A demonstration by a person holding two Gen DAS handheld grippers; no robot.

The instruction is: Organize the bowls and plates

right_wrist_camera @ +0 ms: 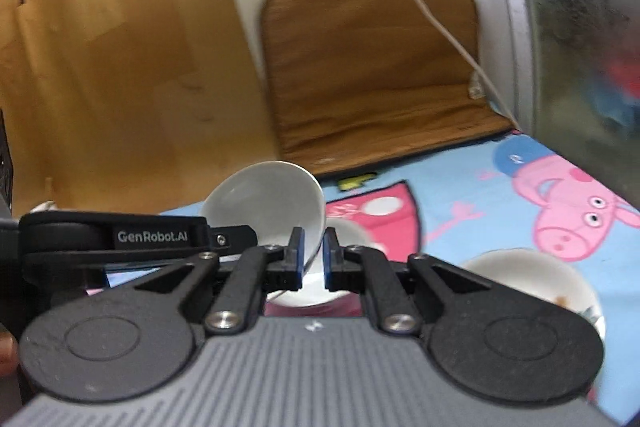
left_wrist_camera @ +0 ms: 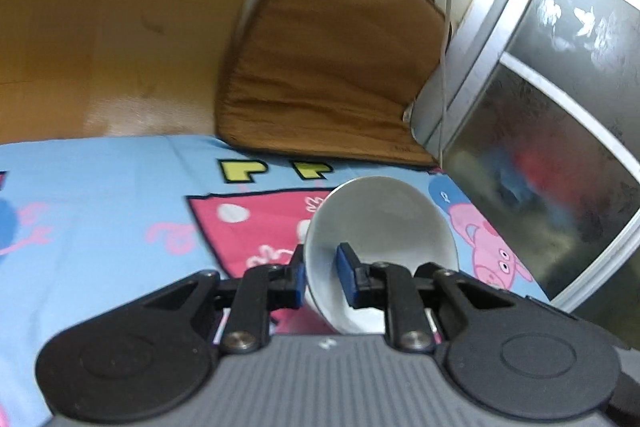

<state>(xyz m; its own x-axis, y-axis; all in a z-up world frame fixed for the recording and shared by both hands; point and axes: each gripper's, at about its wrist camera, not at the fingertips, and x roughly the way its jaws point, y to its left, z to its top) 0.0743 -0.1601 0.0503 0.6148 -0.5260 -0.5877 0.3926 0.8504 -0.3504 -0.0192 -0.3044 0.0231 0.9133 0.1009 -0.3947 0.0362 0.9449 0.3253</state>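
My left gripper (left_wrist_camera: 322,273) is pinching the wall of a white bowl (left_wrist_camera: 384,223), one blue pad outside the rim and one inside, and the bowl hangs tilted on its side, mouth toward the camera, above the cartoon-print cloth (left_wrist_camera: 120,195) on the tabletop. My right gripper (right_wrist_camera: 314,259) has its pads drawn close with a bowl's rim (right_wrist_camera: 316,223) between them; I cannot tell whether they truly clamp it or only flank it. From the right wrist camera that tilted bowl (right_wrist_camera: 268,203) sits just ahead, with my other gripper's black body reaching in from the left.

Below my right fingers lies another white dish (right_wrist_camera: 296,301), partly hidden, and a second bowl (right_wrist_camera: 532,283) rests on the cloth to the right. I judge the step to be nesting the held bowl into one of these.

To do it well I should level the bowl before lowering, centre it over the lower dish, and loosen only once it is seated.

Farther off, a brown mat (left_wrist_camera: 332,67) leans against the white wall, with a cable (right_wrist_camera: 432,15) trailing across it.
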